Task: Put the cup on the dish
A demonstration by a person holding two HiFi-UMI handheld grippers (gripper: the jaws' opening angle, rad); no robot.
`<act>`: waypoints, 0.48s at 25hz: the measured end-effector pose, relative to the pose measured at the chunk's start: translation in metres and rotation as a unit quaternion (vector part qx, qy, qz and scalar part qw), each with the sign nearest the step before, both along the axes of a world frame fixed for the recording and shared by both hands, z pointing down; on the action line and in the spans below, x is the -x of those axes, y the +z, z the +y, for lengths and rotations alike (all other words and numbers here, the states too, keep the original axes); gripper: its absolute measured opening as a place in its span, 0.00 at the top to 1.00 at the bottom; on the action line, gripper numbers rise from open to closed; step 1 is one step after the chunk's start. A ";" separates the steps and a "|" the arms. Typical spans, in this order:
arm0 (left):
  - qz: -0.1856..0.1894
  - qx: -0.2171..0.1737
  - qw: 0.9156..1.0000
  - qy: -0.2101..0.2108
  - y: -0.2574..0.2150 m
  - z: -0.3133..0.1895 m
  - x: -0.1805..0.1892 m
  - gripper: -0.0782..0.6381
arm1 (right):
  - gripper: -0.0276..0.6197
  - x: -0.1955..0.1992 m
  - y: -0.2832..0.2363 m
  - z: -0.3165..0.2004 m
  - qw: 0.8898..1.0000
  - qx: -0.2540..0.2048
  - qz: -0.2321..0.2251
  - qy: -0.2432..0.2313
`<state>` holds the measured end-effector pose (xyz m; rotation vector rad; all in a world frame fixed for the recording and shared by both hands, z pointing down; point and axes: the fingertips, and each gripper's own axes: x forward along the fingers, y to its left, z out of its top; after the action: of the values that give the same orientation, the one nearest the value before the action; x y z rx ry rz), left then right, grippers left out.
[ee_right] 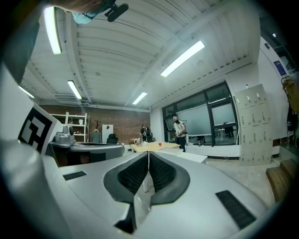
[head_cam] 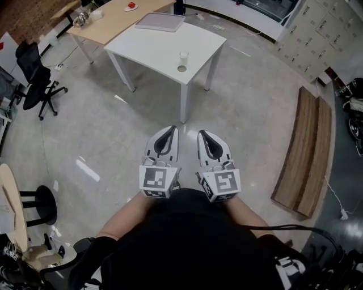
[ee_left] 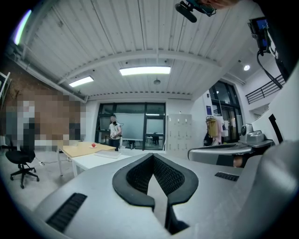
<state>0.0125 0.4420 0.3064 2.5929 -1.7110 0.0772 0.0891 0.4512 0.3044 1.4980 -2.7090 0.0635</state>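
A person in a black top stands on the grey concrete floor (head_cam: 255, 102), holding 2 tools side by side at the lower middle of the head view, both pointing up the frame toward a square white tabletop (head_cam: 153, 48). The left tool (head_cam: 172, 128) has its 2 black ribbed pads pressed together at the tips, with nothing between them. The right tool (head_cam: 202, 133) is the same: tips meeting, nothing pinched.

The small clear cup (head_cam: 183, 57) stands upright near the tabletop's near corner, in the upper middle of the frame. The small round pale dish (head_cam: 181, 68) lies just below it in the picture, right by the edge. The cup is beside the dish, not on it, and both are well apart from the tools.

A flat grey tray (head_cam: 160, 21) lies at the far side of the same tabletop. Behind it, at the upper left, a light wooden tabletop (head_cam: 110, 22) carries a small red object (head_cam: 131, 5). A black office chair (head_cam: 35, 76) stands at the left edge, and long brown wooden planks (head_cam: 306, 150) lie on the floor at the right.
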 end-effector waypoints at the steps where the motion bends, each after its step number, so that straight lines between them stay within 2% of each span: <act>1: 0.000 -0.002 1.000 0.001 -0.001 -0.005 0.005 0.88 | 0.94 0.006 0.000 -0.004 1.000 -0.002 -0.001 0.000; 5: -0.006 -0.012 1.000 0.007 -0.004 -0.018 0.024 0.88 | 0.94 0.028 -0.001 -0.016 1.000 -0.005 -0.006 -0.008; 12: 0.003 0.002 1.000 0.010 0.001 -0.028 0.044 0.88 | 0.94 0.055 -0.005 -0.029 1.000 -0.012 -0.008 -0.012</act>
<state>-0.0319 0.4139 0.3079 2.6044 -1.6810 0.0724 0.0343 0.4224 0.2993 1.4766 -2.7502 0.0415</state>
